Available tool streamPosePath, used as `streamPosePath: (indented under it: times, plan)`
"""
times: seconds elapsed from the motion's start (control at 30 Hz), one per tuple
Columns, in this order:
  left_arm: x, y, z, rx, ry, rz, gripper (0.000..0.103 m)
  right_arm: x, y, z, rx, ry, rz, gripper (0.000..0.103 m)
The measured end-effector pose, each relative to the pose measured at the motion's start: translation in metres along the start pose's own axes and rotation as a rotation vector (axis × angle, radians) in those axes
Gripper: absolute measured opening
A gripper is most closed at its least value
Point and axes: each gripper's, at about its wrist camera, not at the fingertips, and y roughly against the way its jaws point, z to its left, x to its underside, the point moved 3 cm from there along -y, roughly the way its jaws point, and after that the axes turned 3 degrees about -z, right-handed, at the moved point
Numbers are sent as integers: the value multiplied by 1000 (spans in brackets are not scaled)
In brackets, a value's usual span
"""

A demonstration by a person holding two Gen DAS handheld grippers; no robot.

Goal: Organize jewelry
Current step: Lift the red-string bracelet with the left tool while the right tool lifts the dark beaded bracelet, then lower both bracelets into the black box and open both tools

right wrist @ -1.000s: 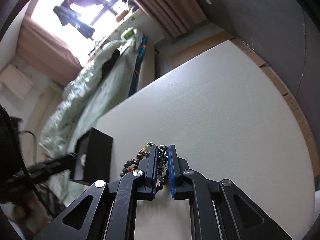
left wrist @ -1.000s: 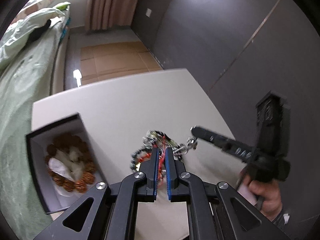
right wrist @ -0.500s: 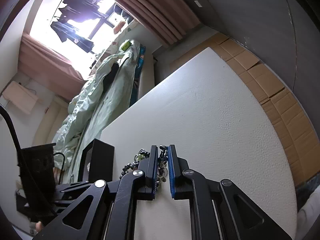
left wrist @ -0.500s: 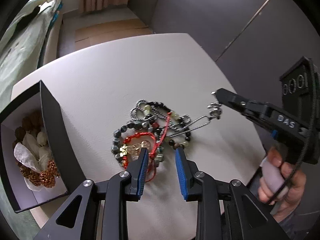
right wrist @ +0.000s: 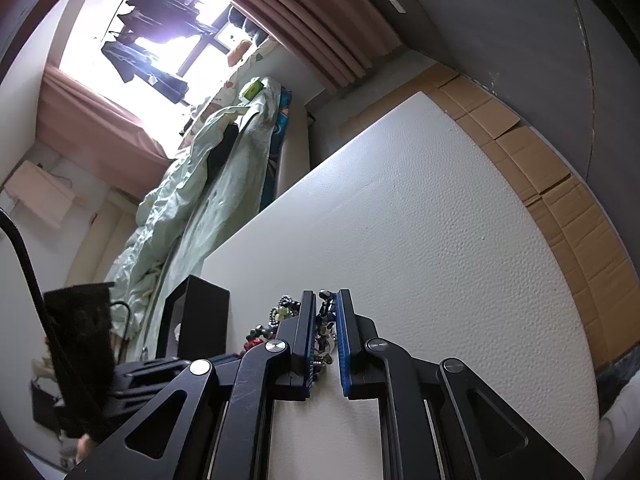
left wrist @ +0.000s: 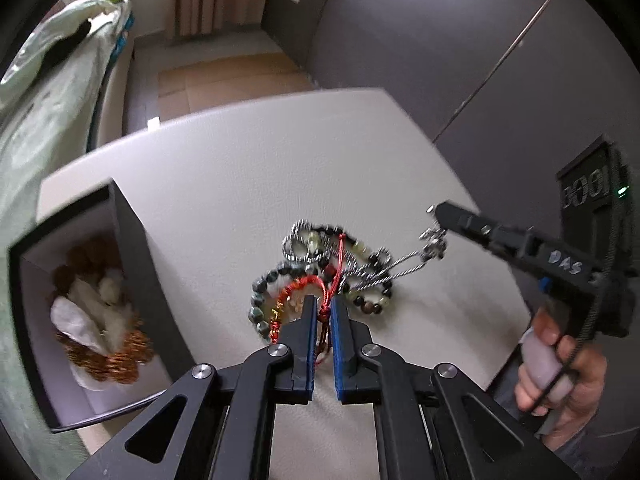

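- 2 black grippers with blue pads work one tangle of beaded bracelets and cords (left wrist: 320,276) lying on the white foam-textured tabletop (left wrist: 248,184).
- Left gripper (left wrist: 323,310) is clenched on a red knotted cord (left wrist: 325,309) at the near edge of the tangle.
- Right gripper (right wrist: 325,308) is pinched on a twisted silver chain (left wrist: 404,262), which runs taut from its tip into the pile; the right hand (left wrist: 560,364) grips the handle.
- An open black box with white lining (left wrist: 132,264) stands left of the tangle, apart from it, holding brown and white beads (left wrist: 100,320).
- Bare tabletop stretches beyond the pile to the far edge, with brown cardboard floor (right wrist: 552,184) past it.
- Right table edge lies near the right gripper.
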Motion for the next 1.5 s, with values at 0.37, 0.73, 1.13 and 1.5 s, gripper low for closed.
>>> streamPosePath:
  times: [0.37, 0.73, 1.13, 1.5]
  plan:
    - [-14, 75, 11, 44, 18, -169, 7, -17, 25, 54, -22, 102, -67, 11]
    - [-9, 111, 47, 48, 105, -258, 7, -36, 66, 144, 27, 287, -160, 11]
    - [0, 103, 78, 34, 182, -234, 7, -67, 114, 220, 67, 429, -265, 11]
    - [-3, 127, 109, 52, 291, -298, 71, -92, 144, 295, 54, 533, -345, 11]
